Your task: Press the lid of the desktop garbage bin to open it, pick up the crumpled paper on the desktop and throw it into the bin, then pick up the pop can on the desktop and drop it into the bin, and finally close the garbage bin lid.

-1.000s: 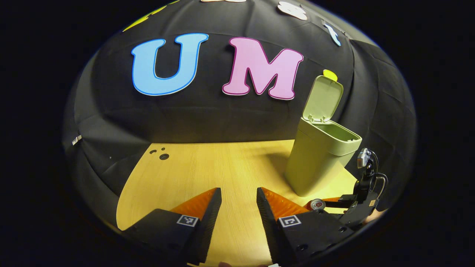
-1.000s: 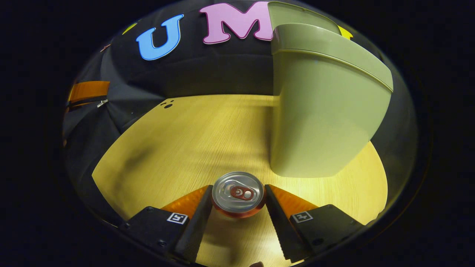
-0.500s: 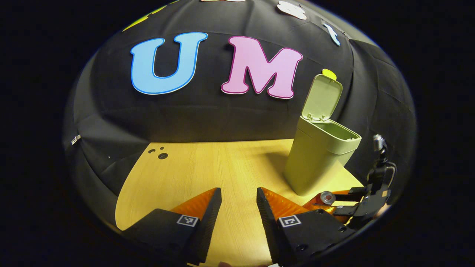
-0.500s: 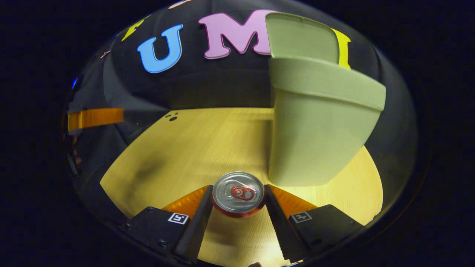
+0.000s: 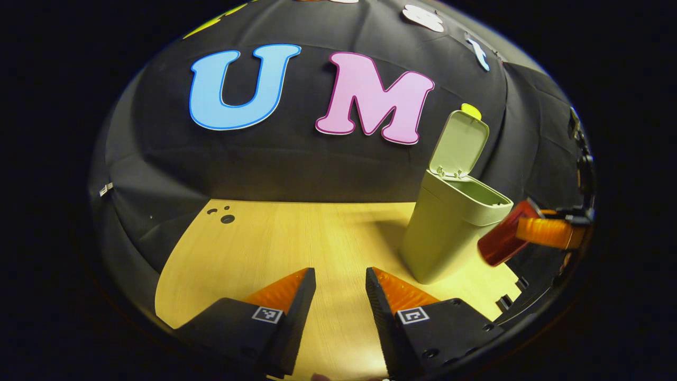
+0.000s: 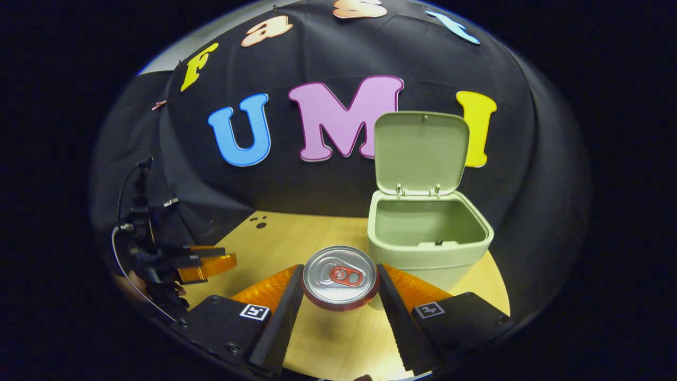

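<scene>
The red aluminium pop can (image 6: 340, 276) is clamped by the right gripper (image 6: 340, 288) before the open-lidded green plastic bin (image 6: 426, 233); the left gripper (image 5: 340, 296) is held narrowly parted, empty.

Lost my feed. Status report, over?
Right claw shut on pop can, lifted near bin. Lid up. Left claw open, idle. Path clear.

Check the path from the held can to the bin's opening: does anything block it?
Nothing visible does. The right gripper holds the can off the table, short of the bin. The lid stands upright behind the opening, and the left gripper sits far to one side.
</scene>
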Demonstrator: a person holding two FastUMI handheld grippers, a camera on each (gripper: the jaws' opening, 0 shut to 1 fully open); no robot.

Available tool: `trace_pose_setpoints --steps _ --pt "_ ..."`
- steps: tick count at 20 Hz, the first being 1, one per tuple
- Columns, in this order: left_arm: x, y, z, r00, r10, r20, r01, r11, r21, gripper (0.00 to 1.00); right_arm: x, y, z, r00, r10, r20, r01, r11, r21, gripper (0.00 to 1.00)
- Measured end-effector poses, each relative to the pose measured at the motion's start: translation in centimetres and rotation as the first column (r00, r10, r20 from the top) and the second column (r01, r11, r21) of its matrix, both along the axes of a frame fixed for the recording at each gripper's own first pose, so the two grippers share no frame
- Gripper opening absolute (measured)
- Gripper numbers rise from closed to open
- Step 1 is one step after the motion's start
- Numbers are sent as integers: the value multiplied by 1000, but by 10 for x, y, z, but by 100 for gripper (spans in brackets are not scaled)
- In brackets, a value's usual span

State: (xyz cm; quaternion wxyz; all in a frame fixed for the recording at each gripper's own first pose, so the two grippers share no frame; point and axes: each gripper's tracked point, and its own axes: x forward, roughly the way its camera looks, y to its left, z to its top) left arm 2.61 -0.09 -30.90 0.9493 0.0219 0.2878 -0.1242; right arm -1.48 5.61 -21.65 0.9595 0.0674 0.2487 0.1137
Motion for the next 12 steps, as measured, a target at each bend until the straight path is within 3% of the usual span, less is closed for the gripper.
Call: trace_pose_setpoints --steps 5,12 --pt "3 -7 -1 1000 -6 2 6 1000 -15 64 33 -35 50 994 -83 72 81 996 26 83" --pt "3 -8 2 1000 -6 7 6 1000 -3 64 87 -88 53 972 -209 105 206 978 32 83"
